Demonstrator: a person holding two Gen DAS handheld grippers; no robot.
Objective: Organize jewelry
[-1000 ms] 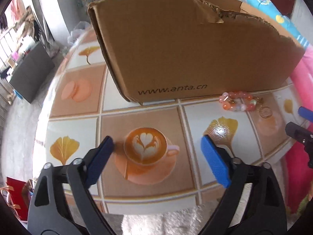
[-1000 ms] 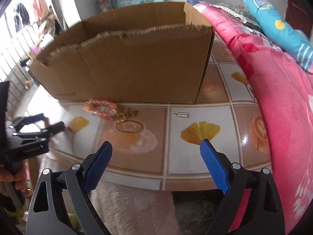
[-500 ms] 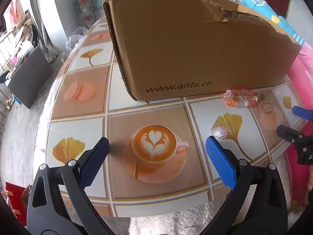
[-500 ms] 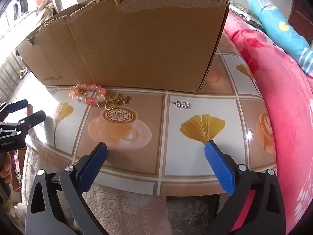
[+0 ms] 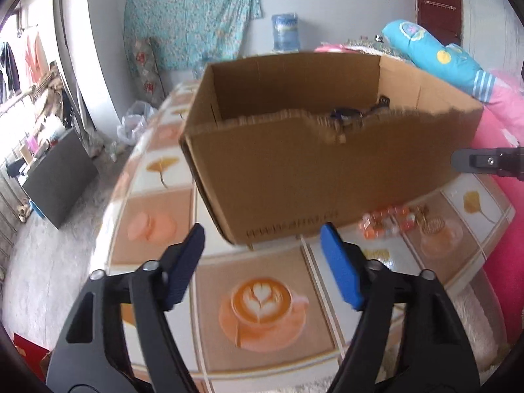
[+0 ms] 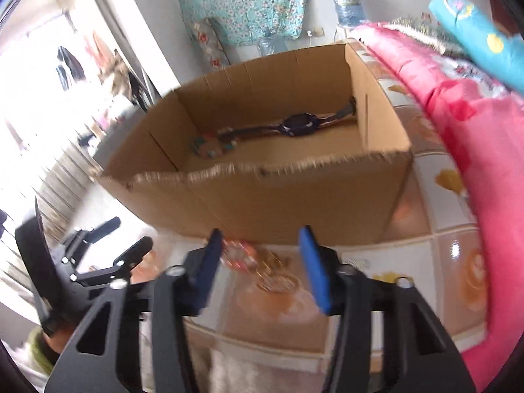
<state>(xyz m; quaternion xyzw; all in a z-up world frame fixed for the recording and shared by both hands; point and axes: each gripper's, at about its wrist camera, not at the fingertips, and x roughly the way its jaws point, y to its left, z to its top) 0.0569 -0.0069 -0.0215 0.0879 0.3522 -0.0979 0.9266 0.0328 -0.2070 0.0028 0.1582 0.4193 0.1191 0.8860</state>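
Note:
A pink and orange bead bracelet [image 5: 388, 221] with gold charms [image 5: 425, 221] lies on the tiled table in front of an open cardboard box [image 5: 294, 170]. In the right wrist view the bracelet [image 6: 242, 257] lies just beyond my right gripper [image 6: 260, 267], which is open and empty above it. A small silver pendant [image 6: 358, 263] lies to its right. Inside the box [image 6: 294, 193] are a dark watch [image 6: 299, 124] and a beaded piece [image 6: 209, 145]. My left gripper [image 5: 262, 262] is open and empty before the box's left corner.
The table [image 5: 163, 196] has printed coffee and ginkgo tiles. A pink blanket [image 6: 475, 150] and blue pillow [image 5: 435, 55] lie along the right side. The left gripper also shows in the right wrist view [image 6: 108, 249]. A dark cabinet [image 5: 59, 170] stands on the floor at left.
Both grippers have risen and tilted, so the box's inside now shows. Both pairs of fingers have narrowed but stay open. The right gripper has moved over the bracelet.

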